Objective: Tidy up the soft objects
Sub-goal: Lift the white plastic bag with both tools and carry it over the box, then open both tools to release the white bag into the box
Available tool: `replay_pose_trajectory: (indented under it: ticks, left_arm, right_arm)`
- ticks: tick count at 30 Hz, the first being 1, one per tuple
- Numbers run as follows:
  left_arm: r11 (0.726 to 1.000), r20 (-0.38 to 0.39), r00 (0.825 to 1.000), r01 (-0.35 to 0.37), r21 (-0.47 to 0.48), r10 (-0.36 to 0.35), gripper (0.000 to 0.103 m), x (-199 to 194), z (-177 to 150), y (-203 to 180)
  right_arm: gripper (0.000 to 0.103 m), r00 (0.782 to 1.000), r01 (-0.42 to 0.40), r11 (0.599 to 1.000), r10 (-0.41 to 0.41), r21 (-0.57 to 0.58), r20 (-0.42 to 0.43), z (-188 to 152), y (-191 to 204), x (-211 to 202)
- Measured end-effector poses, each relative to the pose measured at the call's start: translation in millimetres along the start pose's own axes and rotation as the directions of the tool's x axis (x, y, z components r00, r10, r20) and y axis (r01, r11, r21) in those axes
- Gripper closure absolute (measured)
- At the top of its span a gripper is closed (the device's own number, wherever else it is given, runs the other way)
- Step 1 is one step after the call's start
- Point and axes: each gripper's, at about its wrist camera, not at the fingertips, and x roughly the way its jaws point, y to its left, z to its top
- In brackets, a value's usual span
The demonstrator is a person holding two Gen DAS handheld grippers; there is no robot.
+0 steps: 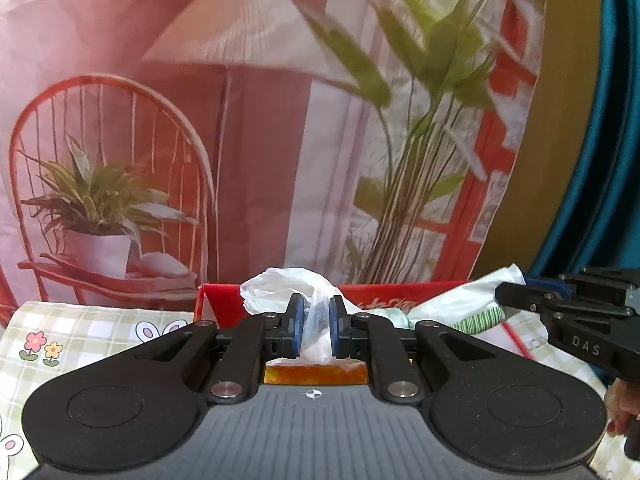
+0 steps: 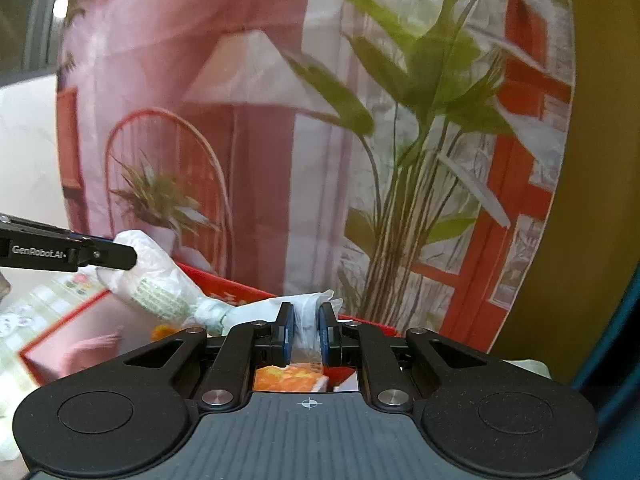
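My left gripper [image 1: 316, 326] is clamped on one end of a white plastic bag [image 1: 280, 286], blue pads [image 1: 297, 326] pinching a twisted bunch of film right between them. My right gripper [image 2: 307, 332] is clamped on the other end of the same bag [image 2: 160, 280], film squeezed flat between its pads. The bag stretches between the two tools: from the right wrist cam it runs off to the left and up, toward the left gripper's fingers. From the left cam, the bag's green-printed part trails off to the right, where the right gripper pokes in w/ its dark arm.

Just beyond and below both tools sits a red box [image 1: 224, 300], open on top; the bag hangs over its rim. Something orange [image 2: 288, 378] shows under my right fingers, prob. inside the box, can't tell what it is. Left of my left tool is a checked tablecloth [image 1: 92, 332] w/ flowers. Straight ahead of both hangs a printed backdrop [image 1: 240, 140] w/ lamp, chair, plants.
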Motion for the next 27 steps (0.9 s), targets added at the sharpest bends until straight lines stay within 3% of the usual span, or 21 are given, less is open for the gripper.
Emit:
replay_pose_trajectory:
  ticks: [7, 17, 23, 25, 27]
  left_arm:
    - [0.999, -0.089, 0.996, -0.018, 0.051, 0.022, 0.089, 38.1, 0.1, 3.2]
    - [0.999, -0.207, 0.978, 0.001, 0.044, 0.009, 0.089, 68.6, -2.9, 8.5]
    - [0.999, -0.212, 0.977, -0.003, 0.055, 0.015, 0.088, 67.7, -5.3, 10.2]
    - [0.998, -0.196, 0.980, -0.006, 0.069, 0.020, 0.082, 63.3, -4.1, 8.2]
    - [0.996, -0.179, 0.983, -0.009, 0.084, 0.024, 0.058, 56.8, -1.8, 4.6]
  right_arm:
    - [0.091, 0.996, 0.010, 0.996, -0.018, -0.087, -0.089, 1.2, 8.1, 44.0]
    - [0.091, 0.969, -0.059, 0.990, 0.027, -0.127, -0.244, -1.1, 21.2, 80.2]
    - [0.091, 0.955, -0.070, 0.989, 0.028, -0.131, -0.296, -8.7, 24.2, 88.4]
    - [0.089, 0.955, -0.060, 0.990, 0.019, -0.130, -0.296, -8.4, 23.5, 88.1]
    - [0.079, 0.957, -0.053, 0.990, 0.013, -0.128, -0.290, -8.6, 22.8, 85.6]
